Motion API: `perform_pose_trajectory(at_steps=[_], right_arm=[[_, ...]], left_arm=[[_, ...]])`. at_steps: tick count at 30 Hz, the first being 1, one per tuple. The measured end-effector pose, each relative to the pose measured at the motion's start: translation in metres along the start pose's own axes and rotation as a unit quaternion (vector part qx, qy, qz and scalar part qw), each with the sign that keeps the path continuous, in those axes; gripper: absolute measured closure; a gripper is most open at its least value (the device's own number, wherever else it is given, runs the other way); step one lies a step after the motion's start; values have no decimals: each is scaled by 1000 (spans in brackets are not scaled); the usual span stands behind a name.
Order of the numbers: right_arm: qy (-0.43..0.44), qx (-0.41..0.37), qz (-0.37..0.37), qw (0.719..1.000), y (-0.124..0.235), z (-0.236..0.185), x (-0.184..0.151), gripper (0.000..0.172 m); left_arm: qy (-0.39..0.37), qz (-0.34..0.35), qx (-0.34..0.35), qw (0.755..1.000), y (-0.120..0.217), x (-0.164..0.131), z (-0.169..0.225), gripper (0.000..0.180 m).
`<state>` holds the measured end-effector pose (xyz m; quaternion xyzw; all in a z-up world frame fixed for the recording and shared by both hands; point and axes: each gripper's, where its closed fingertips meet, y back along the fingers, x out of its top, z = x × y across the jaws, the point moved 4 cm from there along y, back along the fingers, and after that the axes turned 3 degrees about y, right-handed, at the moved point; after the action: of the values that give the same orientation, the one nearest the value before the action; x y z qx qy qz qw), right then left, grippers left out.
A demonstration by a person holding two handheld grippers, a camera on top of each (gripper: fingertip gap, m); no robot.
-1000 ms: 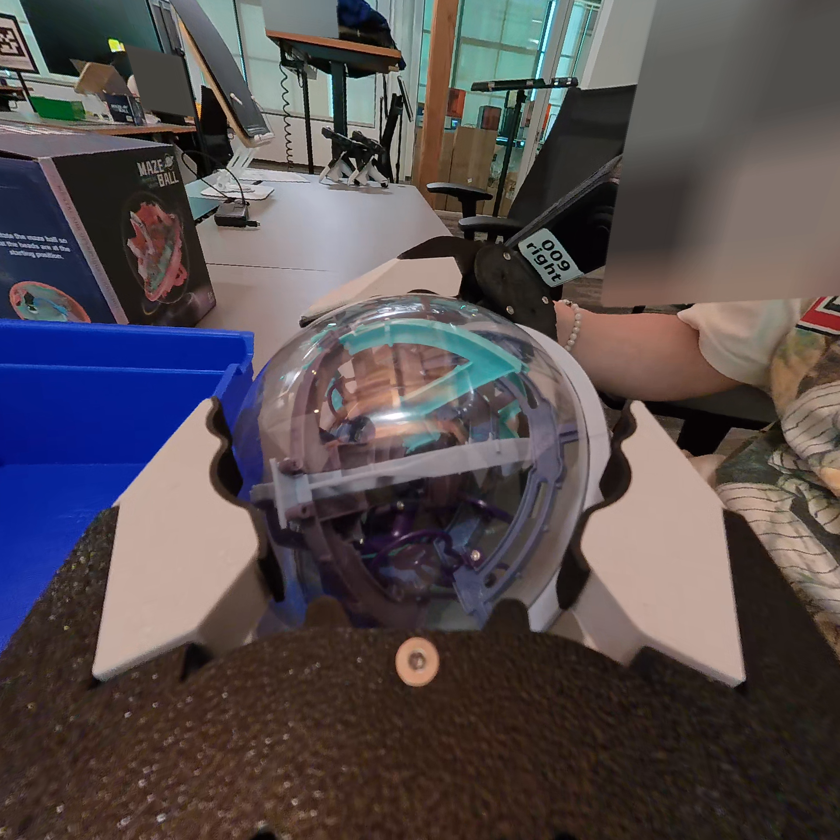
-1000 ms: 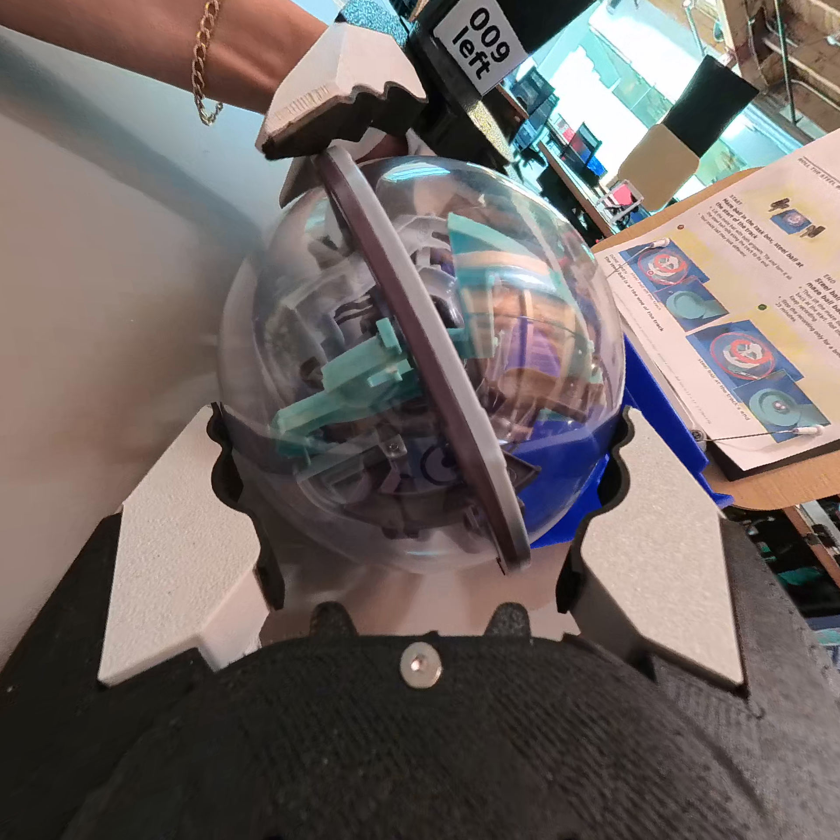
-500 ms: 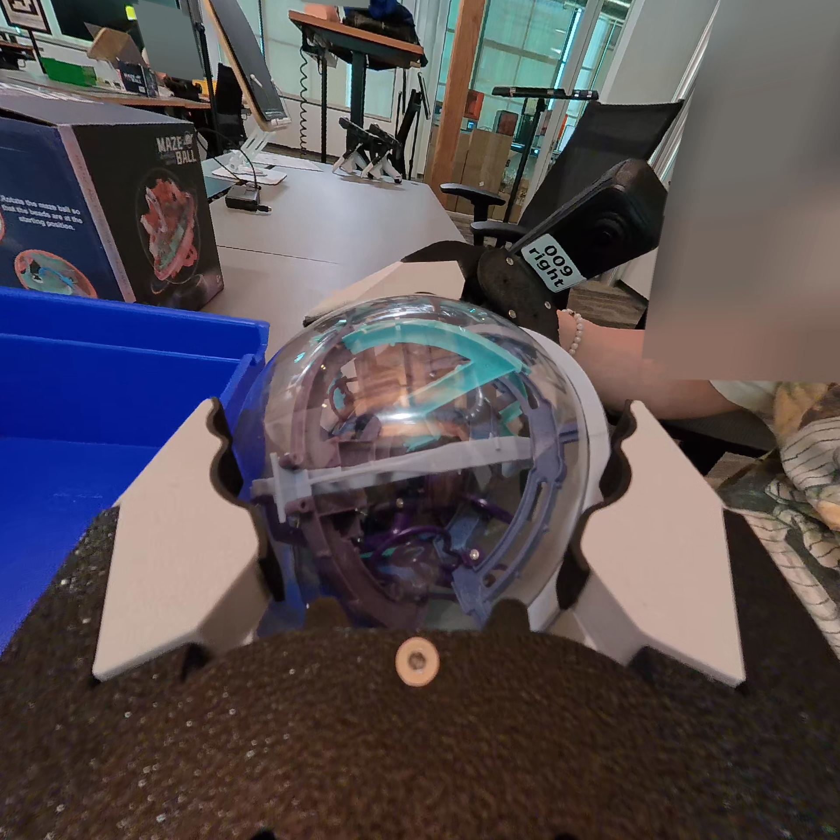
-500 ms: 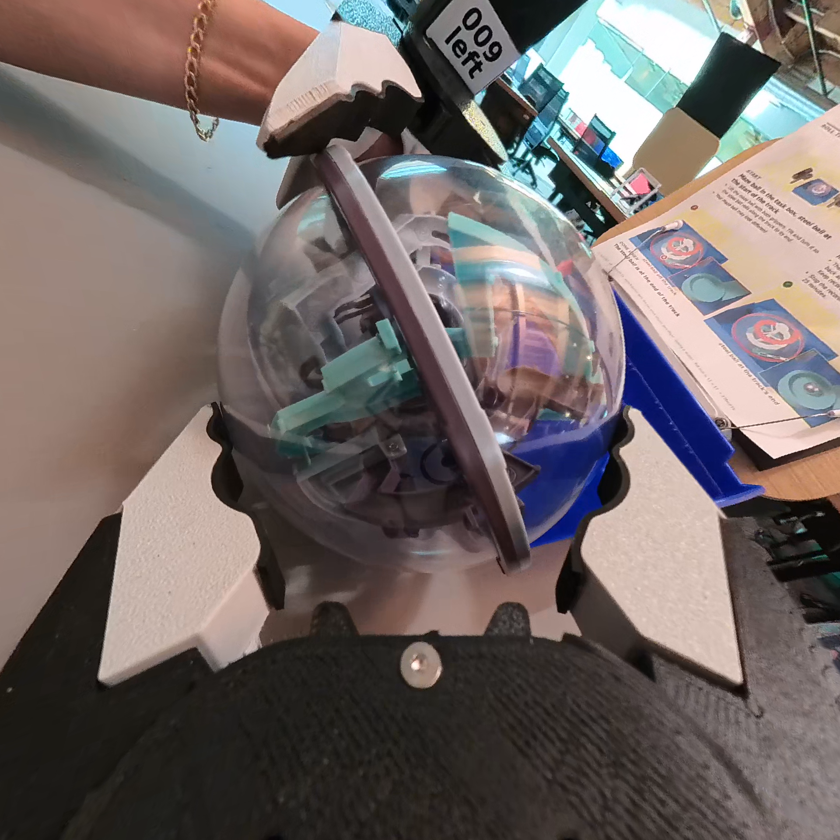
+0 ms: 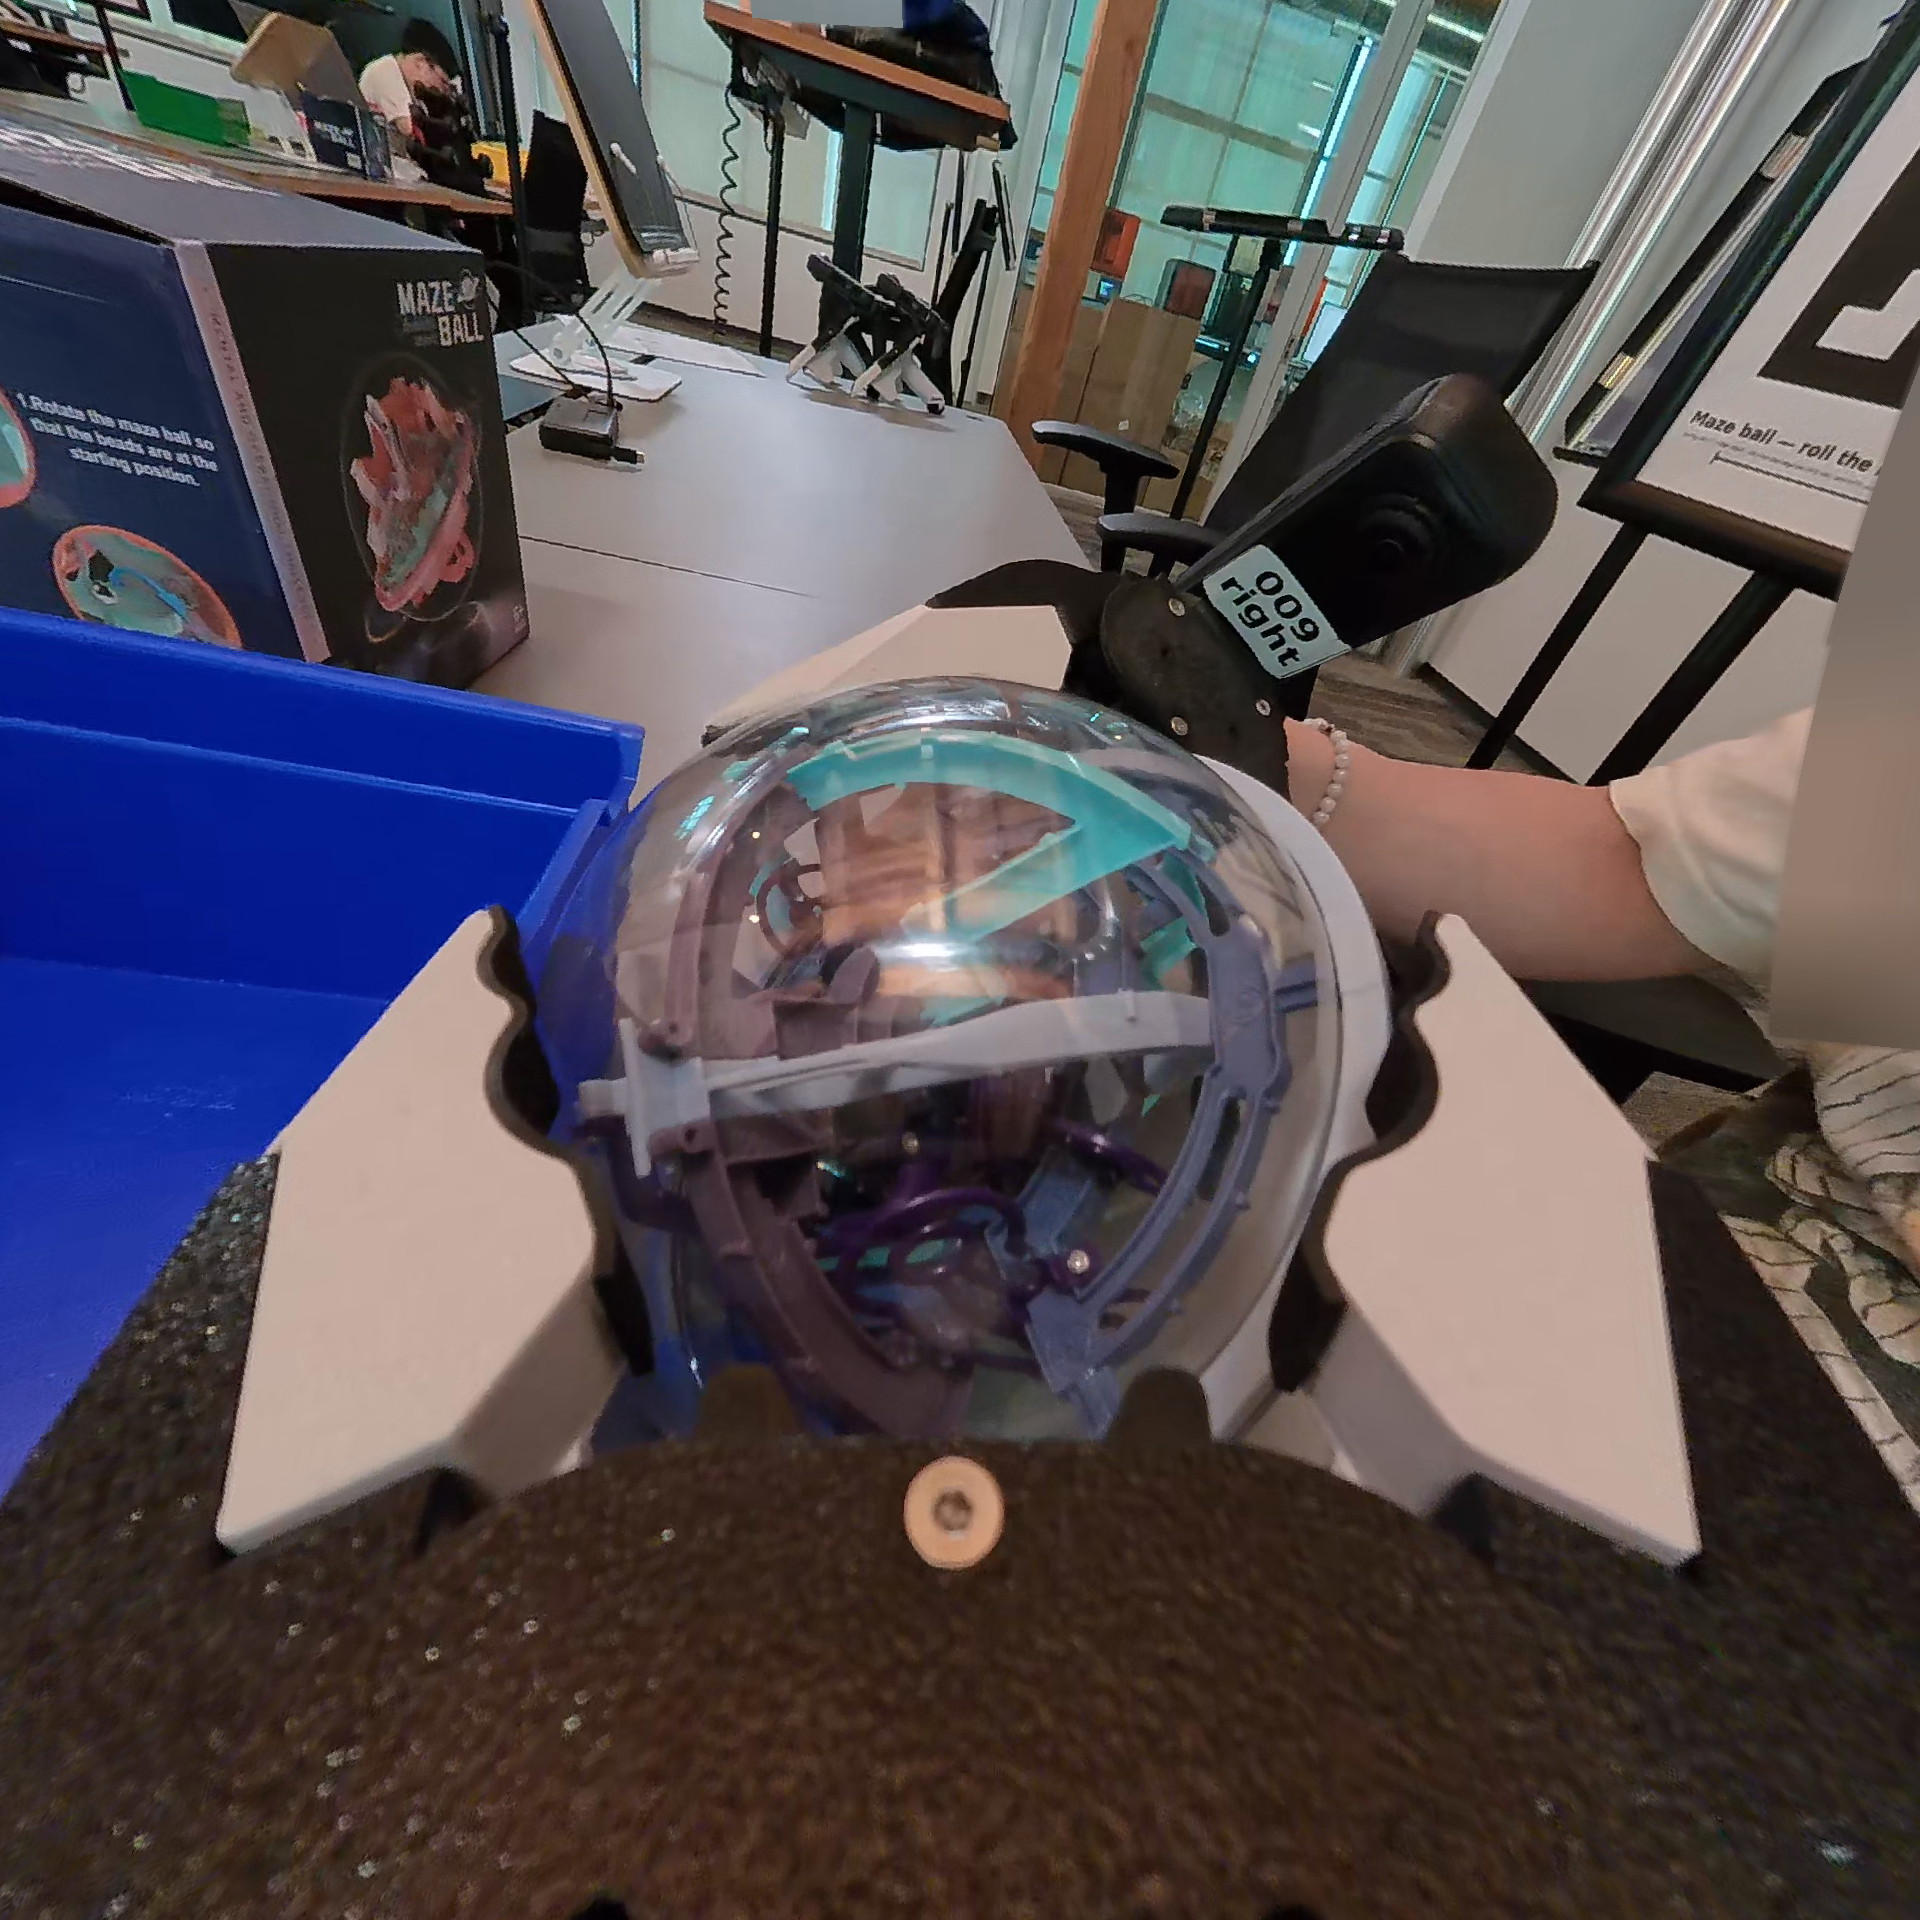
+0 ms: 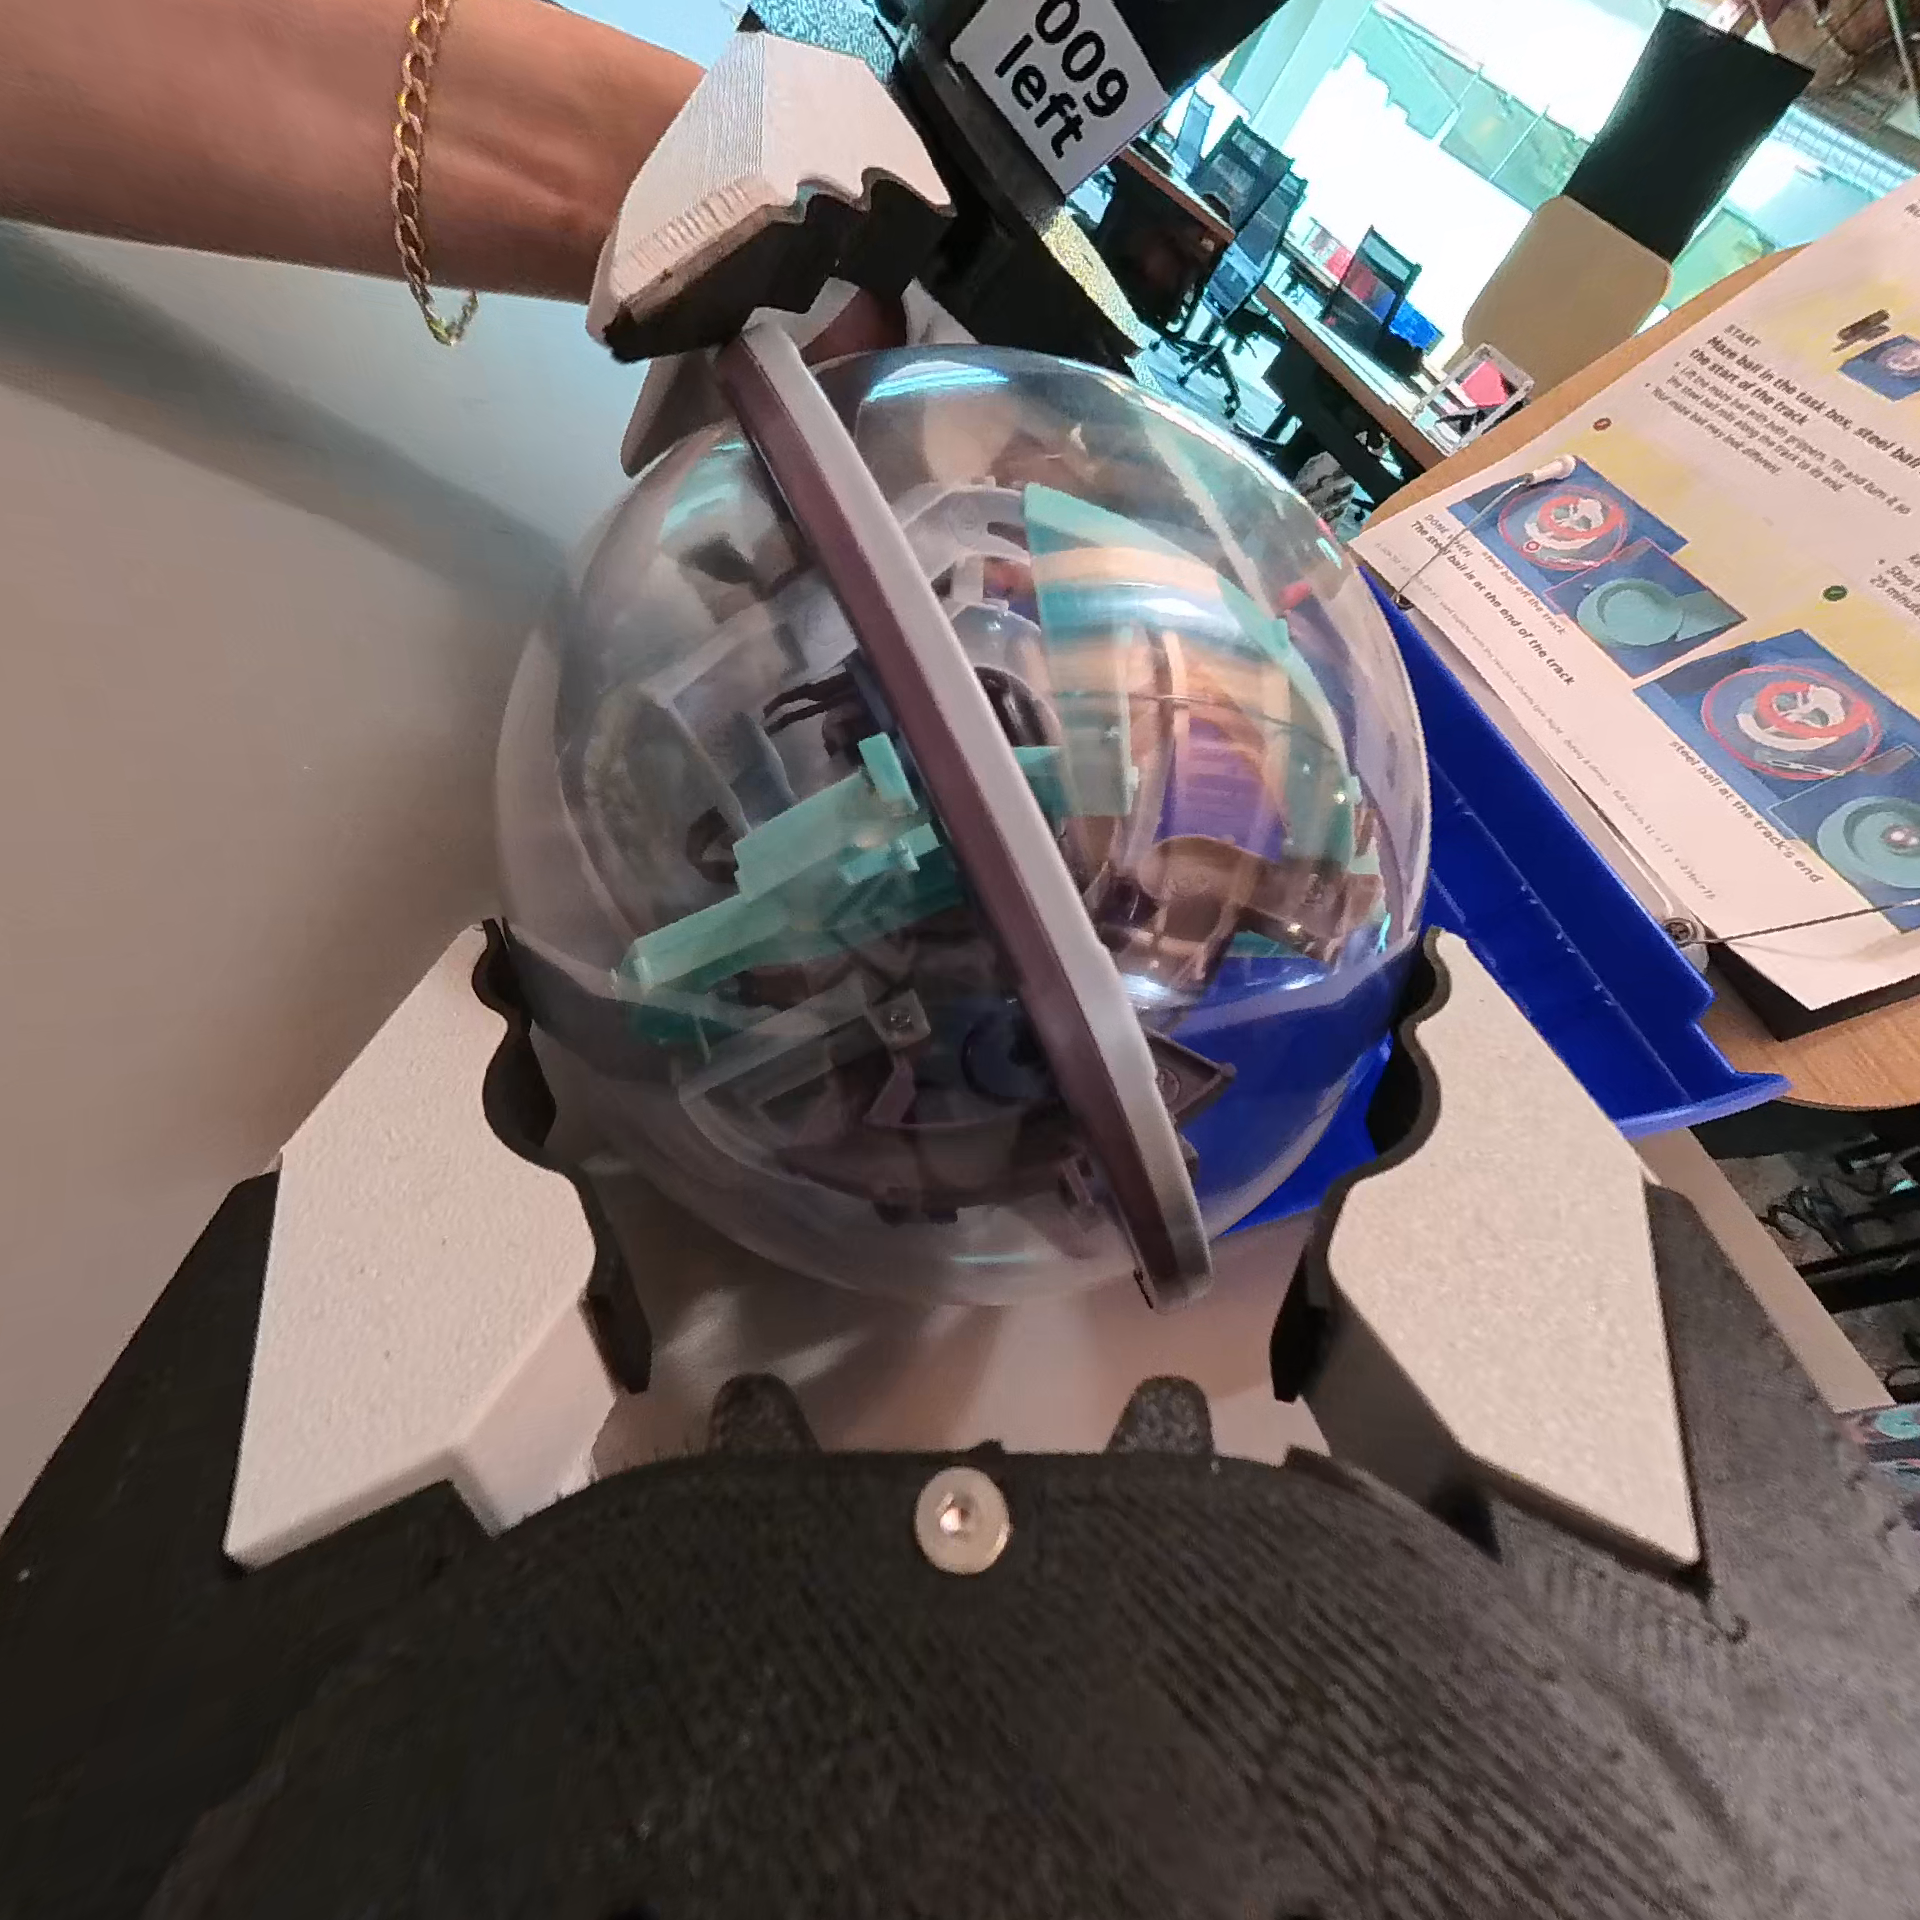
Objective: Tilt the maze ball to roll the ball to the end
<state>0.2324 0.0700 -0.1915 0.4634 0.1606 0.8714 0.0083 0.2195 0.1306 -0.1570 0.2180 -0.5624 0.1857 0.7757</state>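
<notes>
We work over a pale grey worktop [image 5: 790, 520] in an open office with desks and chairs behind. The maze ball [image 5: 966, 1049] is off the worktop, carried between both claws. The left claw [image 5: 961, 1039] stands wide, its dark wavy pads pressed on the clear sphere's two sides; the right claw [image 6: 956, 1039] grips it the same way from the opposite side, the grey equator ring [image 6: 966, 790] running diagonally. The small ball inside cannot be made out, so we judge the tilting to be under way and cannot tell how much track remains. A blue bin [image 5: 208, 831] lies just beside the sphere, a printed box [image 5: 260, 436] behind it, an instruction sheet [image 6: 1704, 623] beyond; the bin wall limits leftward swings.
</notes>
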Motion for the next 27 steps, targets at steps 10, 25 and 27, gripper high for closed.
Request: perform_pose_trajectory(at_steps=[10,25,27], right_arm=[[-11,6,-6,1000,-2,4,0,14],[-67,6,-23,997,1,5,-1,15],[-68,3,-26,997,2,3,0,15]], left_arm=[[12,23,-3,1000,3,1,-5,27],[42,17,-1,999,3,6,-7,36],[39,12,-2,999,3,6,-6,37]])
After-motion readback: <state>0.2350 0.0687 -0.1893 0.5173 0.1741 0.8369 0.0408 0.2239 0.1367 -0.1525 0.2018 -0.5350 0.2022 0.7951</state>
